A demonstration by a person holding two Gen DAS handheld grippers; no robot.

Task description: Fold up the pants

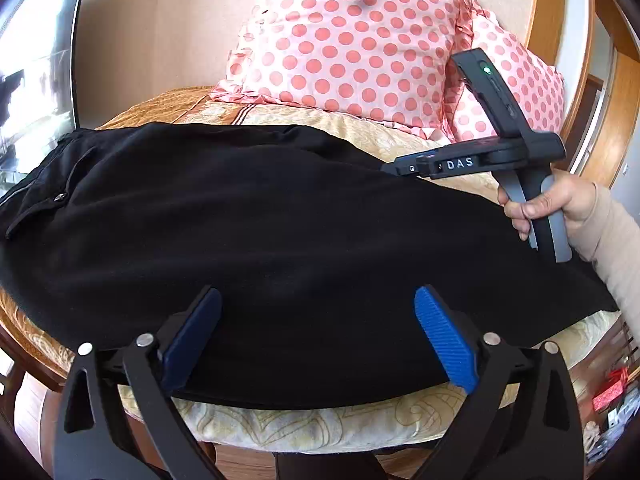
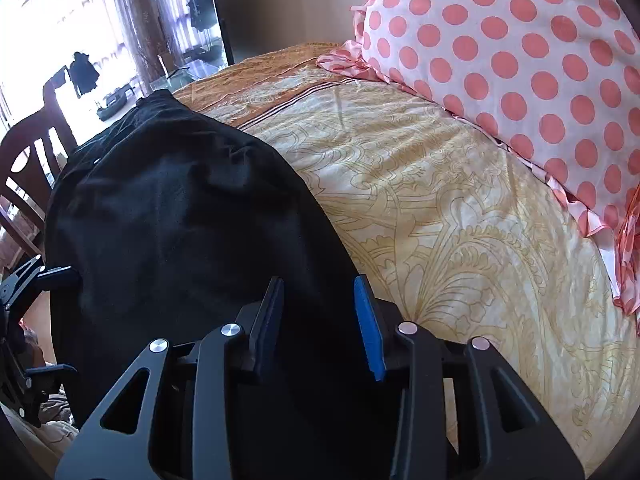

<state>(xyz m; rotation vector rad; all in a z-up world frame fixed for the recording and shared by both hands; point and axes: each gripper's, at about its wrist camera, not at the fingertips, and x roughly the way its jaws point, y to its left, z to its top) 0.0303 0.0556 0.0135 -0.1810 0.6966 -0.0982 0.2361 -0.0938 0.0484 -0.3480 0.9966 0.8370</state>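
While the black pants lay spread across the middle of the frame on the yellow patterned bedspread, the left tongs stood open at the bottom centre, blue pads over the cloth's near edge. At lower centre of the right wrist view, the right tongs were also parted over the dark fabric. Polka-dot pillows filled the upper right.

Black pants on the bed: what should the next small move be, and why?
Probably close both grippers on the cloth. The left gripper and right gripper are open with the black pants between their fingers, lying long and flat on the bedspread, nothing gripped.
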